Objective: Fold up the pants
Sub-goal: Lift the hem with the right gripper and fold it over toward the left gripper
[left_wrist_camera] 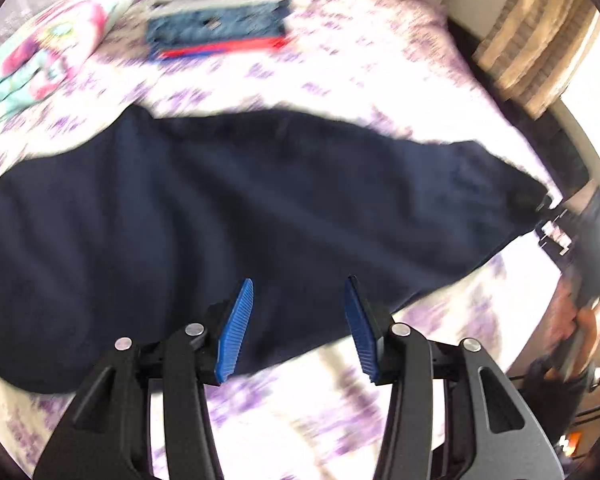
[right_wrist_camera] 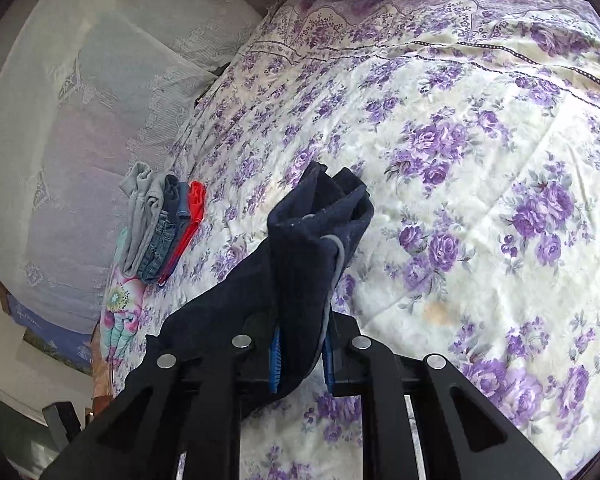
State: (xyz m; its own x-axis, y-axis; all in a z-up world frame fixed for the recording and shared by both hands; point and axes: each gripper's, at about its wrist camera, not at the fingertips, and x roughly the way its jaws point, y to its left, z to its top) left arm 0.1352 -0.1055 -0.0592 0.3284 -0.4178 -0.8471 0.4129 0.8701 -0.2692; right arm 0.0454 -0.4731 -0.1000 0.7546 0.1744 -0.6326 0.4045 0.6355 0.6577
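Dark navy pants (left_wrist_camera: 228, 216) lie stretched across the floral bedspread in the left wrist view, which is motion-blurred. My left gripper (left_wrist_camera: 300, 300) is open with its blue pads over the near edge of the pants, holding nothing. My right gripper (right_wrist_camera: 302, 356) is shut on the waistband end of the pants (right_wrist_camera: 312, 248), which has a grey drawstring and stands bunched above the bed. In the left wrist view the right gripper (left_wrist_camera: 550, 218) shows at the far right end of the pants.
A stack of folded clothes (left_wrist_camera: 216, 28), grey, denim and red, sits at the far side of the bed (right_wrist_camera: 480, 160); it also shows in the right wrist view (right_wrist_camera: 162, 228). A colourful pillow (left_wrist_camera: 40, 56) lies at the left. A curtain (left_wrist_camera: 536, 40) hangs at the right.
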